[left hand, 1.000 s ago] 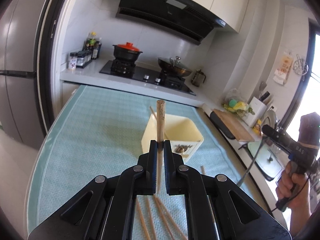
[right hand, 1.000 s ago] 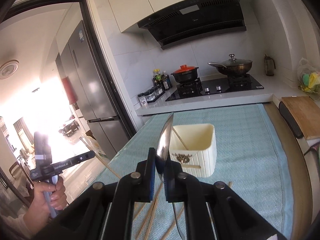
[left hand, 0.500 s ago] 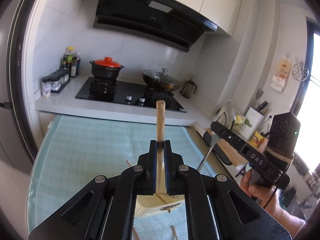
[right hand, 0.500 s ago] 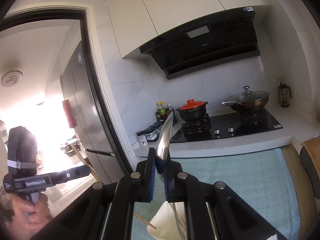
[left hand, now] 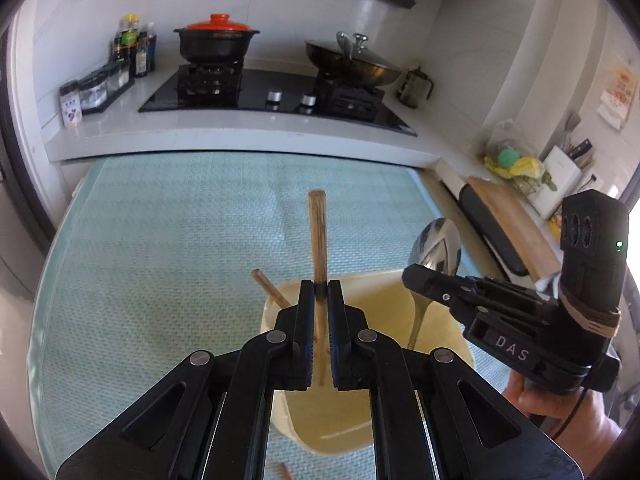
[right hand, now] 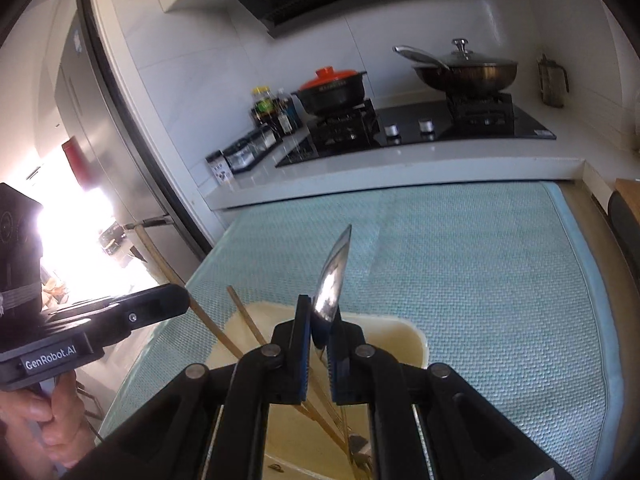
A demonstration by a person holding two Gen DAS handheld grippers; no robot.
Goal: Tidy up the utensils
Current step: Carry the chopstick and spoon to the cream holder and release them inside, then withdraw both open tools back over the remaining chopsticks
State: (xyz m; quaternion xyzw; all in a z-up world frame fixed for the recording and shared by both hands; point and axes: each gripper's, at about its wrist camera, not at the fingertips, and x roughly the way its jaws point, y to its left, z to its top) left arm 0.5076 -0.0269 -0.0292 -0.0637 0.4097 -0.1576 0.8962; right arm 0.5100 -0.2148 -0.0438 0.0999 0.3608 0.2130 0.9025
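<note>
In the left wrist view my left gripper [left hand: 320, 286] is shut on a wooden chopstick [left hand: 318, 232] that stands upright over a cream utensil bin [left hand: 384, 284]. Another chopstick [left hand: 270, 286] leans in the bin. To the right, my right gripper [left hand: 414, 276] is shut on a metal spoon [left hand: 438, 244], bowl up, handle reaching down into the bin. In the right wrist view the right gripper [right hand: 320, 320] pinches the spoon [right hand: 332, 276] above the bin [right hand: 416, 332]. The left gripper [right hand: 172, 300] comes in from the left with its chopstick [right hand: 160, 256].
A teal woven cloth [left hand: 160, 232] covers the table. Behind it runs a white counter with a hob [left hand: 276, 96], a red-lidded pot [left hand: 216, 40], a wok [left hand: 352, 64] and spice jars [left hand: 96, 88]. A cutting board [left hand: 508, 216] lies right. One loose chopstick [left hand: 285, 470] lies on the cloth.
Both grippers have travelled forward and down, each keeping its utensil. The bin, a second ago ahead of them on the cloth, is now directly under both fingertips.
</note>
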